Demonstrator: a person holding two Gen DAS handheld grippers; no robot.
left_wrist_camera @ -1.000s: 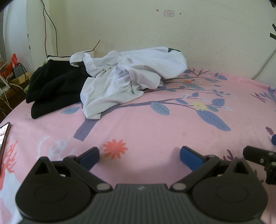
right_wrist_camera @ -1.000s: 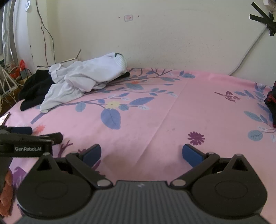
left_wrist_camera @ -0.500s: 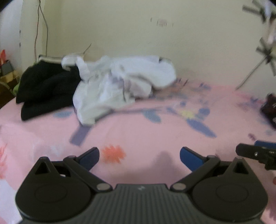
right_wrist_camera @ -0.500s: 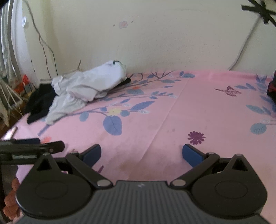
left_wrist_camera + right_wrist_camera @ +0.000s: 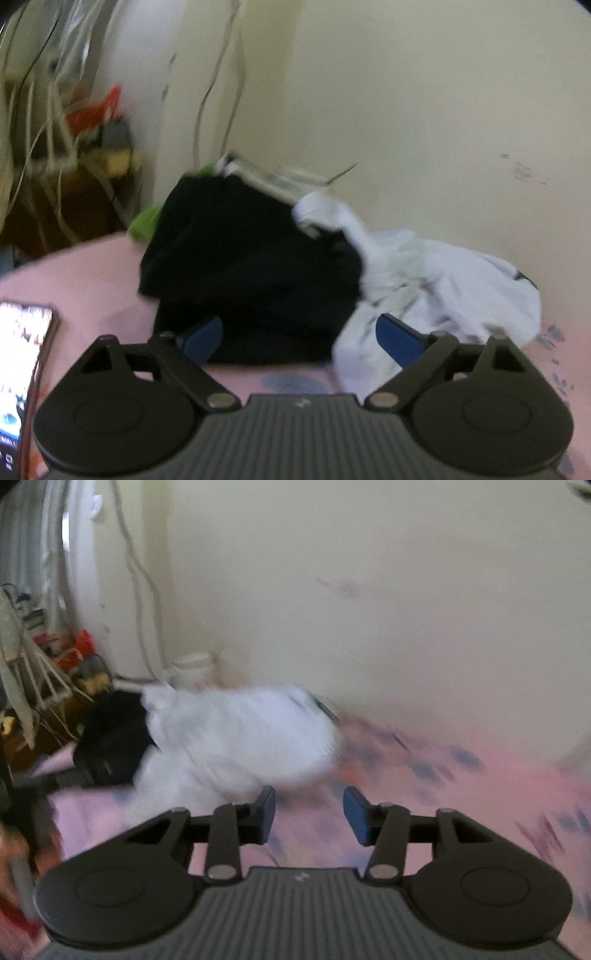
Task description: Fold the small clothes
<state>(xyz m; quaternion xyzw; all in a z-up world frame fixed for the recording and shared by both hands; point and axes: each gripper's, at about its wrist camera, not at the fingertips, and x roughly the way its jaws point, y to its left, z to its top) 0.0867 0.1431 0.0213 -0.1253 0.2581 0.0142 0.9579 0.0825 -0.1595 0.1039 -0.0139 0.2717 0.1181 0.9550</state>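
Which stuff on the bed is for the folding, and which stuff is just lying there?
For the folding:
- white garment, crumpled
- black garment, bunched beside it
- left tool, open and empty, jaws just closing a little
- right tool, open and empty, jaws just closing

Just lying about:
- phone
- green cloth
- wall cables

No legible text anywhere; phone screen at the left edge too blurred.
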